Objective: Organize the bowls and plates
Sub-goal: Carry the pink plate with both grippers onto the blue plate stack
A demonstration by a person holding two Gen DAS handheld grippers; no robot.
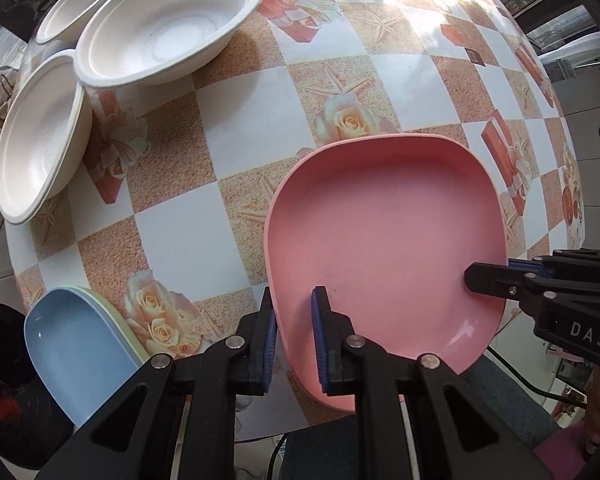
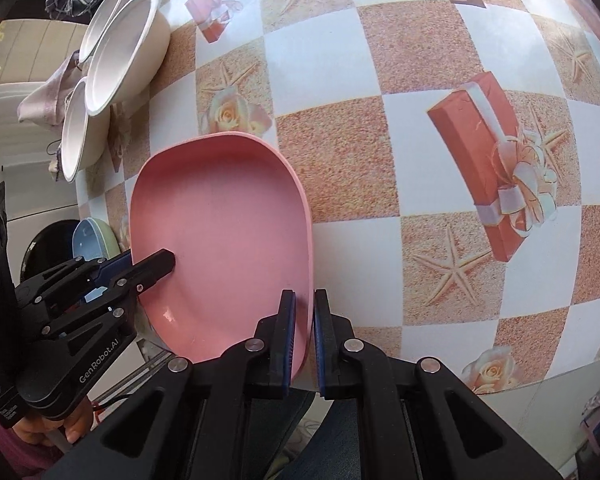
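A pink plate lies at the table's near edge, also in the right wrist view. My left gripper straddles its left rim with a visible gap, one finger inside, one outside. My right gripper is shut on the plate's right rim and shows in the left wrist view. A blue plate sits stacked on a green plate at the near left. Three white bowls stand at the far left, also in the right wrist view.
The round table has a checkered cloth with roses and gift boxes. Its near edge runs just under both grippers. A crumpled cloth lies beyond the bowls.
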